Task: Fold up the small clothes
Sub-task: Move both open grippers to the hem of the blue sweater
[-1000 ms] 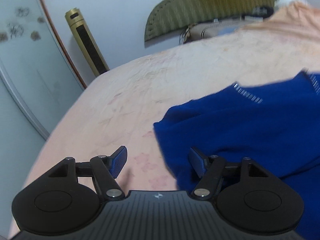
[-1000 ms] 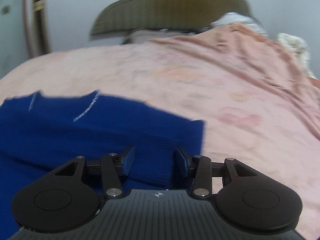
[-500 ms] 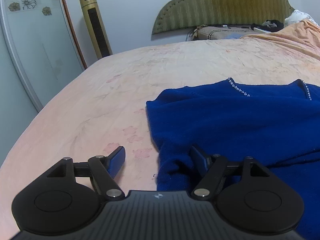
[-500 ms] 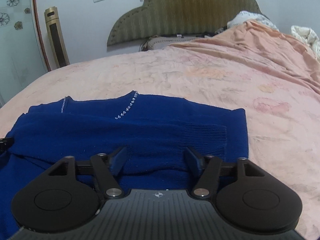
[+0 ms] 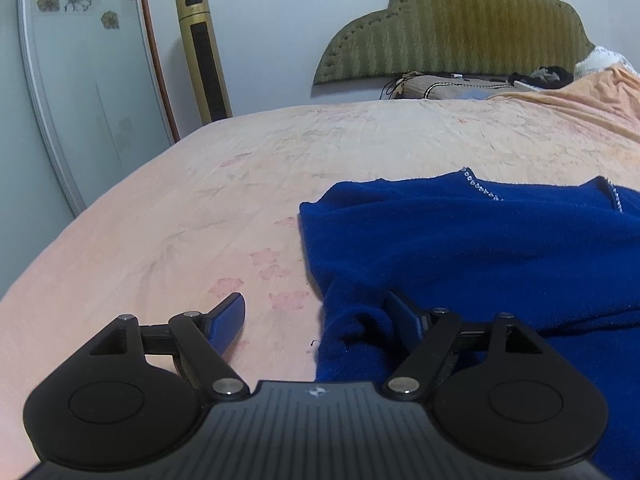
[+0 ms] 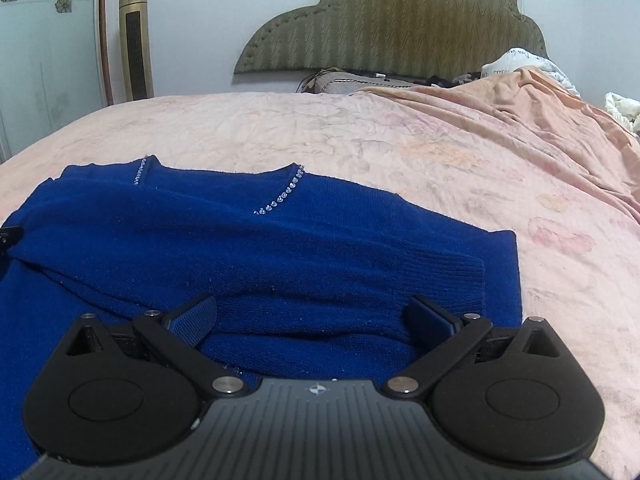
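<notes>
— What's in front of you?

— I see a bed (image 6: 360, 136) under a pink floral sheet, an olive headboard (image 6: 392, 24) against the wall behind it, and a gold tower fan (image 5: 204, 56) beside the bed.

— And the garment?

— A blue sweater (image 6: 248, 240) lies flat on the sheet, neckline trimmed with small beads facing the headboard, one ribbed cuff (image 6: 448, 280) folded across its body.

— Your grippers?

— My right gripper (image 6: 314, 316) is over the sweater's near edge, jaws opening and already very wide; cloth lies between them, but the pads aren't pressing it. My left gripper (image 5: 316, 316) is at the sweater's left edge, jaws opening too: one finger over bare sheet, the other against bunched cloth, nothing pinched.
</notes>
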`<state>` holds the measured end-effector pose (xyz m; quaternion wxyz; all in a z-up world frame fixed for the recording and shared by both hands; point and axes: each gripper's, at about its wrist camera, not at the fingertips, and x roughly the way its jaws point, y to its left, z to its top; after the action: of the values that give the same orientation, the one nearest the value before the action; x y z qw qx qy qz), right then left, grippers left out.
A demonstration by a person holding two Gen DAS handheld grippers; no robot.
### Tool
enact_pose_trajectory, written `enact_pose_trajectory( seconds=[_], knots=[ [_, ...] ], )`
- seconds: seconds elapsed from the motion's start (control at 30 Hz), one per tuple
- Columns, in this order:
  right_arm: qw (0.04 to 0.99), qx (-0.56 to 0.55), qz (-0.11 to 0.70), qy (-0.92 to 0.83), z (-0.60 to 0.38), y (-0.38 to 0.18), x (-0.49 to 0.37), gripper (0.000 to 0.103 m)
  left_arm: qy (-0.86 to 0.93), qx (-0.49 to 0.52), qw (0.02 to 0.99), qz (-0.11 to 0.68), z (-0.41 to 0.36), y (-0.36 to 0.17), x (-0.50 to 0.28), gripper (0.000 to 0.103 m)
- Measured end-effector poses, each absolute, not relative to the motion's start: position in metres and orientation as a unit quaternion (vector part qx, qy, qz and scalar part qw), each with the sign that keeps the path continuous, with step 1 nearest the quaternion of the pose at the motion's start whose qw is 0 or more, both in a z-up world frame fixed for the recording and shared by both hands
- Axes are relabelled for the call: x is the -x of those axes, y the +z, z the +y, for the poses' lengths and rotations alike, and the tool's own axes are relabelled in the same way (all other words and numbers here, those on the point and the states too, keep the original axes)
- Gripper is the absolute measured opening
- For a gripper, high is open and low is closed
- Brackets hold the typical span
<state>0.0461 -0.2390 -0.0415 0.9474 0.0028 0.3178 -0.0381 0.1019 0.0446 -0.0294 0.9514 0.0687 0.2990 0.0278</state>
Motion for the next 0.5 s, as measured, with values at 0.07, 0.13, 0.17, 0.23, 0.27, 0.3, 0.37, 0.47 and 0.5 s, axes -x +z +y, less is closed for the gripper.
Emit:
enact_pose_trajectory(
  seconds=[0.07,0.13,0.17,0.23,0.27,0.3,0.37,0.47,0.5],
  knots=[
    [0.947,-0.003,0.318,-0.038,-0.239,-0.041,-0.046,0.102,0.027,-0.058,0.951,0.302,0.048,-0.03,-0.103,0.08],
    [0.948,-0.005,0.317,-0.037,-0.239,-0.041,-0.047,0.102,0.026,-0.047,0.951,0.304,0.05,-0.03,-0.103,0.081],
    [0.948,-0.005,0.317,-0.037,-0.24,-0.041,-0.047,0.102,0.025,-0.042,0.951,0.305,0.052,-0.03,-0.103,0.081],
    [0.948,-0.005,0.317,-0.037,-0.24,-0.041,-0.047,0.102,0.023,-0.031,0.951,0.308,0.055,-0.03,-0.104,0.083],
    [0.948,-0.004,0.317,-0.037,-0.24,-0.041,-0.047,0.102,0.022,-0.026,0.95,0.309,0.056,-0.03,-0.104,0.083],
    [0.948,-0.005,0.317,-0.037,-0.24,-0.041,-0.047,0.102,0.022,-0.022,0.95,0.311,0.057,-0.03,-0.104,0.083],
    [0.948,-0.005,0.317,-0.037,-0.24,-0.041,-0.047,0.102,0.021,-0.015,0.95,0.312,0.059,-0.031,-0.104,0.083],
    [0.948,-0.007,0.316,-0.036,-0.241,-0.041,-0.046,0.102,0.022,-0.011,0.949,0.314,0.06,-0.03,-0.104,0.084],
    [0.949,-0.01,0.314,-0.037,-0.241,-0.04,-0.045,0.102,0.022,-0.011,0.949,0.315,0.06,-0.03,-0.104,0.084]
  ],
)
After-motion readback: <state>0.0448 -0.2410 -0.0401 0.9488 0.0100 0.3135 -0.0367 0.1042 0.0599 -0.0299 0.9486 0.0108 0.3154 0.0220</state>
